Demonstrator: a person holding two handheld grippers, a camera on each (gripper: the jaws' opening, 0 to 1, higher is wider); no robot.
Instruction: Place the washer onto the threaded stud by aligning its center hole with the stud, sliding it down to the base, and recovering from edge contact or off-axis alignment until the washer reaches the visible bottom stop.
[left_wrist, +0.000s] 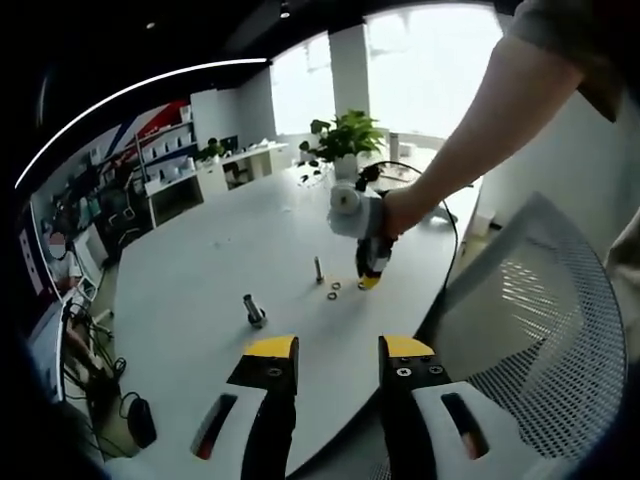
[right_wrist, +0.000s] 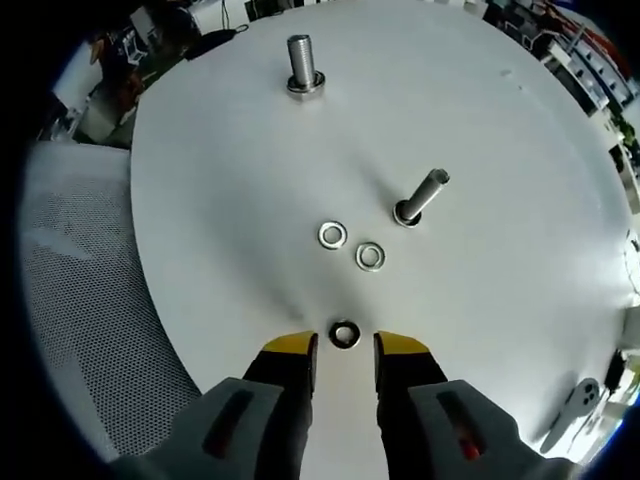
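the step in hand is the pick-up: no washer is on a stud yet. in the right gripper view the right tool (right_wrist: 345, 346) is lowered to the white surface (right_wrist: 520, 300) with its jaws released, a dark washer (right_wrist: 345, 334) lying flat just ahead of the gap between the yellow tips. two lighter washers (right_wrist: 332, 235) (right_wrist: 370, 256) lie side by side further on, near a slim stud (right_wrist: 420, 197) that looks tilted, though the fisheye may be bending it. a thicker threaded stud (right_wrist: 303, 64) stands well apart at the far side.

in the left gripper view the left tool (left_wrist: 336, 352) hangs above the surface edge, jaws apart and grasping nothing.

next, i judge, the right tool must ease forward so the tips straddle the washer rim, pinch it off the flat, then carry it over a stud with the hole centred.
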